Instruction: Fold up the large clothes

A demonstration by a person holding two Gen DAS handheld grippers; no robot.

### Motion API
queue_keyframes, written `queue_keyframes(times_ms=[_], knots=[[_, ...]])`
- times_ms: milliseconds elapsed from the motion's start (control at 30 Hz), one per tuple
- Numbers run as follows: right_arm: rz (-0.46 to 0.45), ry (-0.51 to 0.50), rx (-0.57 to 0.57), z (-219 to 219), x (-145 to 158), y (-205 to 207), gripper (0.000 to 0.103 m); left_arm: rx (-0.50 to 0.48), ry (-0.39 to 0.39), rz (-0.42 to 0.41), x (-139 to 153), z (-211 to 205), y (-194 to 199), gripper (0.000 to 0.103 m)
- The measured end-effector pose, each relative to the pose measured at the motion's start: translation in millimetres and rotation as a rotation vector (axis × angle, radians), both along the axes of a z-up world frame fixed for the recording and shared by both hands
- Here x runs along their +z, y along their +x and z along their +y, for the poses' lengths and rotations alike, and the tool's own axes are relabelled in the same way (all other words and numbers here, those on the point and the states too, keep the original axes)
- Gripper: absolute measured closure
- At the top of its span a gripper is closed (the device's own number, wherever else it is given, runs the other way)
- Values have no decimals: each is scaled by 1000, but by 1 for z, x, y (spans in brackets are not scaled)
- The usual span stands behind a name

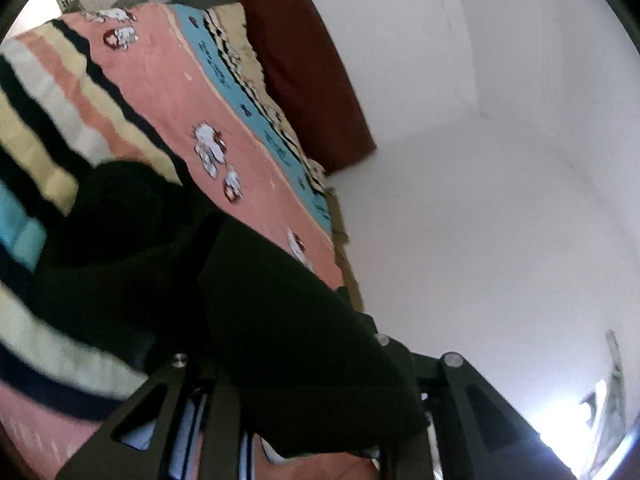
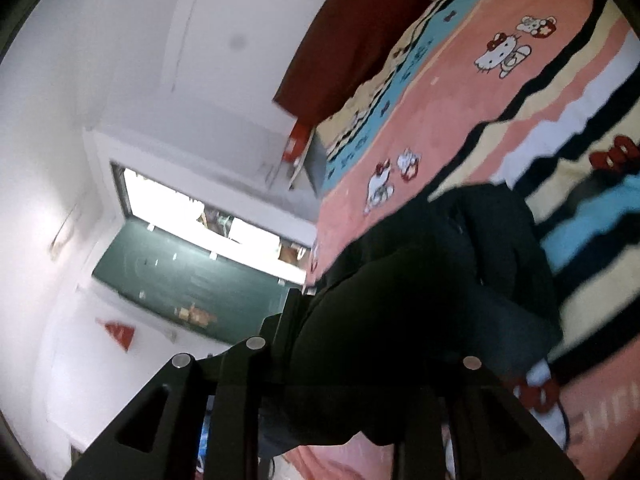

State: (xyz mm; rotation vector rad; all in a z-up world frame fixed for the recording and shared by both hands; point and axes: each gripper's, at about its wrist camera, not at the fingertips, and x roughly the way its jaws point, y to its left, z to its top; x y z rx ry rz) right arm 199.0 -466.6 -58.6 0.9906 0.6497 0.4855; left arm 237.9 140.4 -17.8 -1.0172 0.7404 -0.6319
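Left wrist view: black garment [image 1: 280, 320] pinched in the nearly closed left gripper [image 1: 320, 420], trailing toward 10 o'clock onto the striped bedspread [image 1: 160, 80]. Right gripper [image 2: 352, 400] likewise clamps it, fabric running to 1 o'clock. Likely mid-lift; next, carry both corners across evenly.

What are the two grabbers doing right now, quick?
Left gripper: shut on the black garment.
Right gripper: shut on the same black garment, lifted off the bedspread.

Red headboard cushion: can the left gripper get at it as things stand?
Probably not: the left gripper is shut on the black garment, and the red cushion lies across the bedspread.
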Motion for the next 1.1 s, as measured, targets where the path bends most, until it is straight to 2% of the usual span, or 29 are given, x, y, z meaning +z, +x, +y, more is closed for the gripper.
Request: queue_keyframes(times_ms=[133,233,367,500,700,767,833,900,967,1100], knots=[[35,-15,-65,-2,-4,54,74,38,47,44,-9,-9,62,82],[89,-63,-111,1,-19,96,74,60,123,87,-26,-19,107,82],[194,-122,-136,11,-55,153,74,78,205,216,-81,-31,168,79],[271,-140,-148,17,-93,192,74,71,210,265,-129,-38,202,79],[273,-162,-147,20,-108,219,74,60,218,251,-141,-41,221,78],[281,-161,-150,20,-108,219,70,59,197,245,-137,-42,218,75],[278,-142,-156,18,-106,216,68,66,125,234,-134,-34,213,70],[263,-117,-160,15,-105,213,56,82,43,225,-126,-26,208,62],[249,-88,-168,12,-100,209,48,93,-5,212,-116,-20,206,51],[224,-81,-191,4,-84,202,33,128,-124,182,-95,-2,203,48]])
